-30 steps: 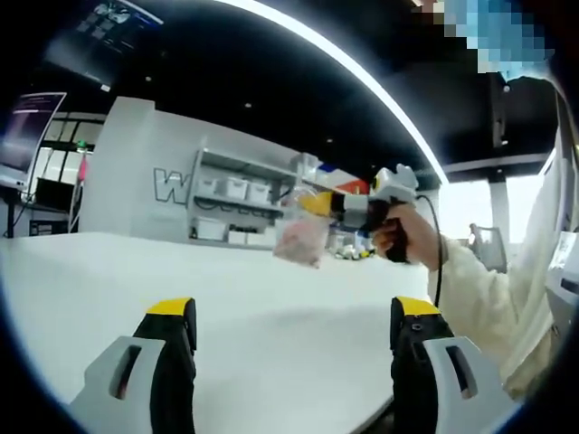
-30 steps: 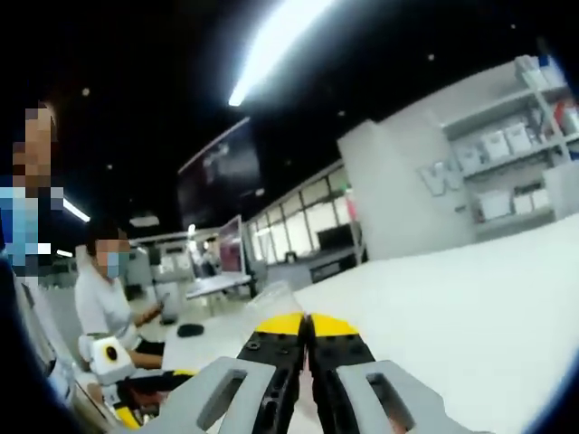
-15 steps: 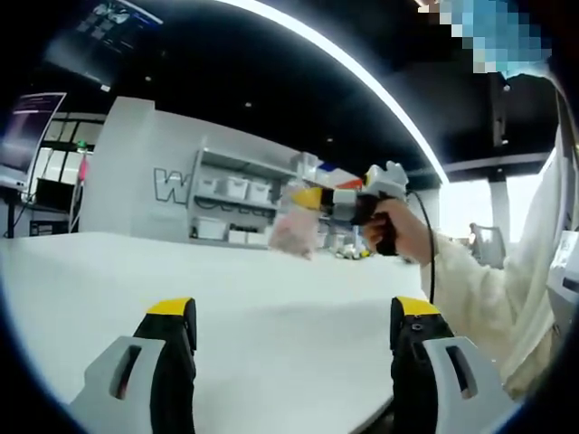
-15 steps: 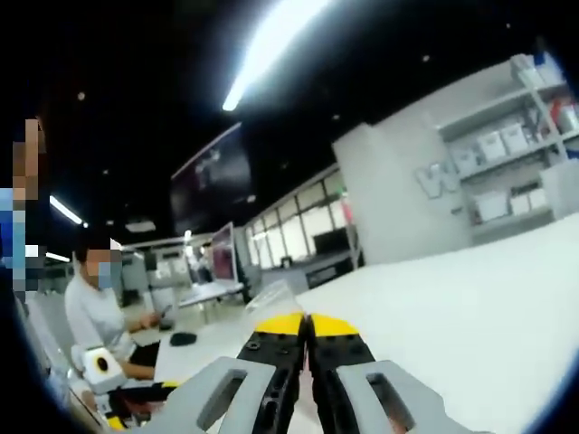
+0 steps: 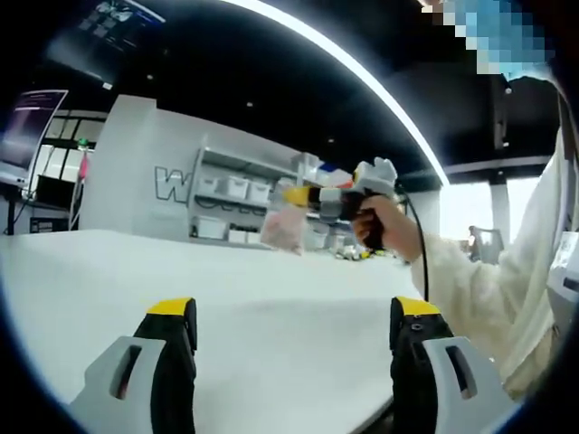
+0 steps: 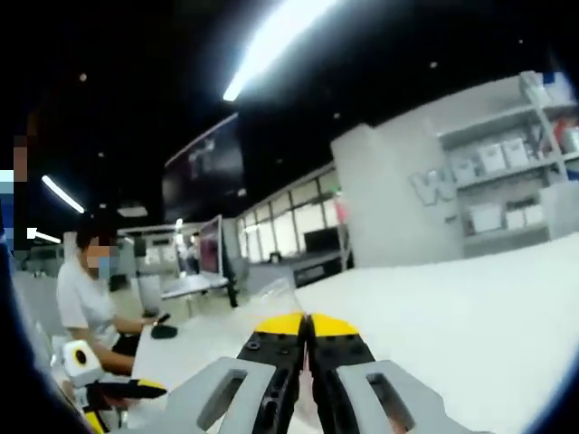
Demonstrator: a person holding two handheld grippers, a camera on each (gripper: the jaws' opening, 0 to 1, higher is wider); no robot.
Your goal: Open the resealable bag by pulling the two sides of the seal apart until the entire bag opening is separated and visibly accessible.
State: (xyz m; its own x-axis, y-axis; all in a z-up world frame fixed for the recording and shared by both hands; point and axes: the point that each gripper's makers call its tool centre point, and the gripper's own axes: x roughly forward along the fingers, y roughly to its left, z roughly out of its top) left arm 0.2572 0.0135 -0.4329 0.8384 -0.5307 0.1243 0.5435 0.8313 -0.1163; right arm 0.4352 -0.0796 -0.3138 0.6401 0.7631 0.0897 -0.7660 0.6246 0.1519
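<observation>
The right gripper (image 5: 291, 195) is clamped on the top edge of the resealable bag (image 5: 284, 230), which hangs in the air above the white table (image 5: 271, 307) at about one o'clock in the left gripper view. The left gripper (image 5: 294, 321) stands wide apart, holding nothing — well short of the bag. The risk: with one side pinched only, the dangling bag could swing or slip when the left jaws reach for the seal.

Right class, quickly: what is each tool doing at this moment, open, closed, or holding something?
Left tool: open, holding nothing, above the white table.
Right tool: closed on the resealable bag, held up in the air.
</observation>
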